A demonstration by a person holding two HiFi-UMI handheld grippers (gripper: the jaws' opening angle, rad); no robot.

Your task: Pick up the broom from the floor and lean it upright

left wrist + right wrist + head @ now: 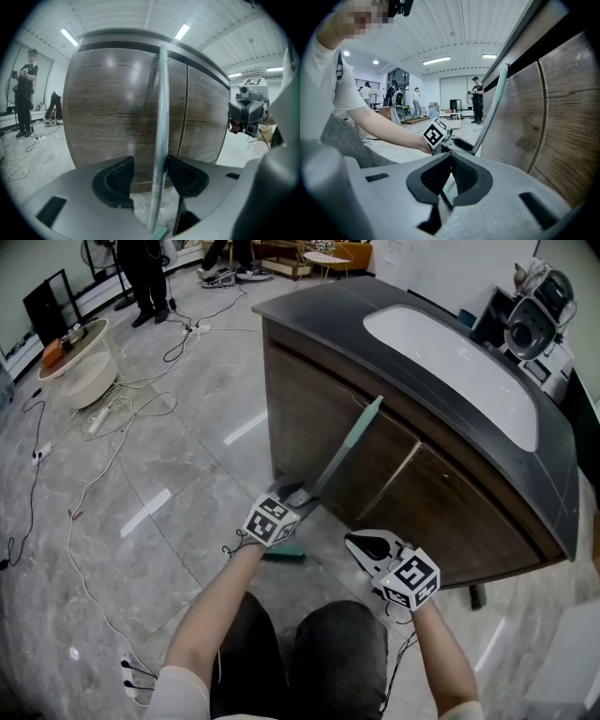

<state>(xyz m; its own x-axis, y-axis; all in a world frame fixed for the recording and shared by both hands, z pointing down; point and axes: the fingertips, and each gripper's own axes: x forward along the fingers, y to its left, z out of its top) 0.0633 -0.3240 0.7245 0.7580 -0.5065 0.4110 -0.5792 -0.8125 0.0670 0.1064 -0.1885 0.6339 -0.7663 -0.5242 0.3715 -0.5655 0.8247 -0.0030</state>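
**Broom propped on the desk front, left tool let go**

The broom [345, 454] stands tilted. Its teal head is on the floor [169, 479] at the foot of the desk [314, 409]. The top of its handle rests against the wooden front, just under the dark top edge and near the rounded corner. The lift and the lean look done.

The left tool [298, 495] is released: its jaws stand apart on either side of the handle, with clear space on one side. The right tool [368, 545], just beside it and away from the broom, is clenched on nothing. What is left, I judge, is to draw the left tool clear without nudging the handle.

The floor is glossy grey stone and probably slippery under the head. Cables [122, 413] trail across it. A white basin [450, 362] sits in the desk top, and people [145, 277] stand at the far end.
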